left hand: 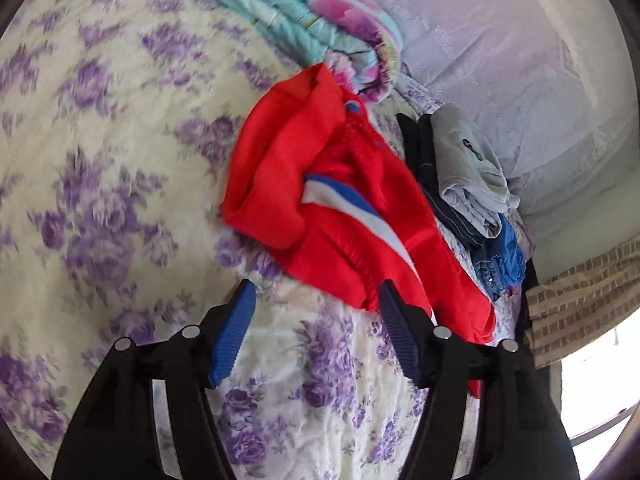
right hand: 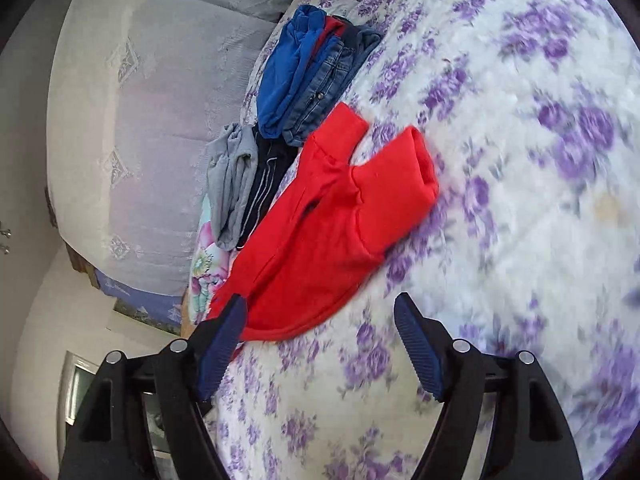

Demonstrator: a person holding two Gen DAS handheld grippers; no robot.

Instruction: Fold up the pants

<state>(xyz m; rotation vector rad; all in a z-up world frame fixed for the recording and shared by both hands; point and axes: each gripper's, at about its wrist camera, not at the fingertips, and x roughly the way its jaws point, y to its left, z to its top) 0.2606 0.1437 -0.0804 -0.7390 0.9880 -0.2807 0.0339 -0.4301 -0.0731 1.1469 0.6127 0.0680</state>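
Observation:
Red pants (left hand: 320, 200) with a blue and white stripe lie crumpled on the floral bedspread (left hand: 100, 180). My left gripper (left hand: 314, 300) is open and empty, its fingertips just short of the pants' near edge. In the right wrist view the red pants (right hand: 320, 232) lie spread with both short legs pointing away. My right gripper (right hand: 320, 312) is open and empty, its left fingertip over the pants' near hem.
A pile of folded clothes (left hand: 468, 184) in grey, black and blue lies beside the pants; it also shows in the right wrist view (right hand: 304, 80). A rolled teal floral blanket (left hand: 312, 20) and a pale pillow (left hand: 520, 80) lie behind.

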